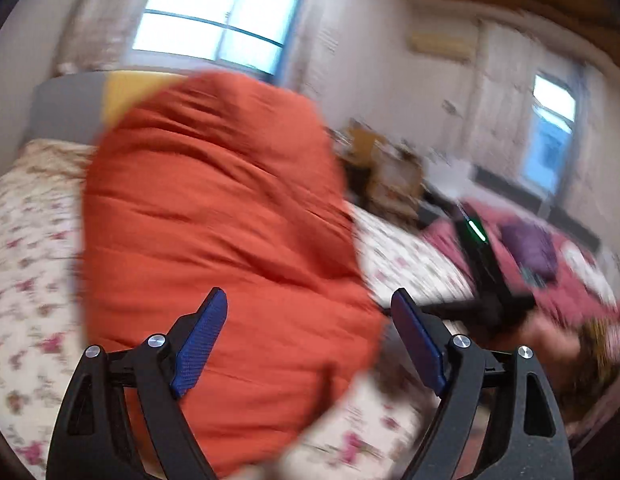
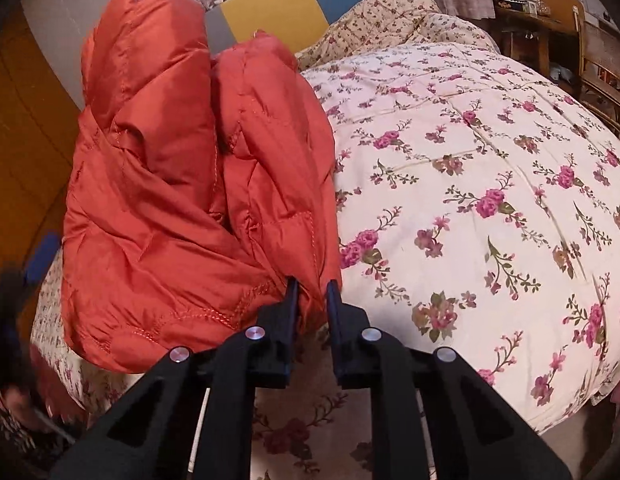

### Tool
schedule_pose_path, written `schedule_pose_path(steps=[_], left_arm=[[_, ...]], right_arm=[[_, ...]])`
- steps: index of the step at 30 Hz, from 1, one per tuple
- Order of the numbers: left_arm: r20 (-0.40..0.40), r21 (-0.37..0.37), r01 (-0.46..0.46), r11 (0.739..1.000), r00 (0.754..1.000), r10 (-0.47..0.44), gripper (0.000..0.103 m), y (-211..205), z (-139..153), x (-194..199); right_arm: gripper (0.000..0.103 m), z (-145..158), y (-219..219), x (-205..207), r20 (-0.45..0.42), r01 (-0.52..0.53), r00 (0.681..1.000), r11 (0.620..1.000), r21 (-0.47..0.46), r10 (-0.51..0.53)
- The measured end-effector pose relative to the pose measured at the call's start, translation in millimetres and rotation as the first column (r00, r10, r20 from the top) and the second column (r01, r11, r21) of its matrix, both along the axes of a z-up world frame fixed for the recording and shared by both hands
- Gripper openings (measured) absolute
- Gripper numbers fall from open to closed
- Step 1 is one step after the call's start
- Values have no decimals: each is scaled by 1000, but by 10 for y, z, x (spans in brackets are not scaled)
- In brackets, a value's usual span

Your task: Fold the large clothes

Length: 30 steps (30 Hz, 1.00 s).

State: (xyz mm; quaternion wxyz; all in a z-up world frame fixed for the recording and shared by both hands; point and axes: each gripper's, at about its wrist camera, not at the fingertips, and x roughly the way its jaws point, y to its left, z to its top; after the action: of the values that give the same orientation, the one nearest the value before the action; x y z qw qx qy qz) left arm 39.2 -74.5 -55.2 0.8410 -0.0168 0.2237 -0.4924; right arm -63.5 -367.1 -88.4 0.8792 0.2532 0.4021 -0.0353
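Observation:
A puffy orange jacket [image 2: 158, 200] lies bunched on the floral bedcover [image 2: 469, 160], near the bed's left side. My right gripper [image 2: 312, 283] is closed on a fold at the jacket's lower right hem, with orange fabric pinched between the narrow jaws. In the blurred left wrist view the orange jacket [image 1: 214, 208] fills the middle. My left gripper [image 1: 308, 294] is wide open just in front of it, blue pads [image 1: 202, 344] apart and holding nothing. The right gripper's black body with a green light [image 1: 481, 272] shows to the right, held by a hand [image 1: 549, 340].
A grey, yellow and blue headboard [image 2: 278, 8] stands behind the jacket, with a crumpled floral quilt [image 2: 389, 12] beside it. A wooden desk and chair [image 2: 569, 40] stand at the far right. Magenta cloth [image 1: 549, 280] lies beyond the bed, and a bright window [image 1: 222, 12] is behind.

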Motion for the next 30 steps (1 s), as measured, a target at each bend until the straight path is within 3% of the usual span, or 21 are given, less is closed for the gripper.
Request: schedule_pose_path(steps=[3, 8, 13, 20, 30], left_arm=[[-31, -38, -198, 980, 980, 197, 83, 255, 121, 393], [-109, -74, -413, 908, 908, 404, 83, 438, 161, 1053], [-224, -90, -368, 925, 913, 341, 78, 97, 59, 1364], [-160, 14, -327, 945, 932, 325, 78, -352, 162, 1196], [-150, 170, -320, 932, 926, 346, 79, -706, 196, 1334]], right_arm=[[20, 112, -48, -54, 39, 14, 999, 999, 37, -16], [28, 398, -89, -119, 134, 27, 990, 999, 25, -30], [28, 567, -64, -89, 160, 39, 987, 999, -31, -34], [28, 799, -249, -81, 223, 104, 970, 994, -16, -98], [28, 1402, -34, 506, 322, 5, 946, 991, -136, 39]])
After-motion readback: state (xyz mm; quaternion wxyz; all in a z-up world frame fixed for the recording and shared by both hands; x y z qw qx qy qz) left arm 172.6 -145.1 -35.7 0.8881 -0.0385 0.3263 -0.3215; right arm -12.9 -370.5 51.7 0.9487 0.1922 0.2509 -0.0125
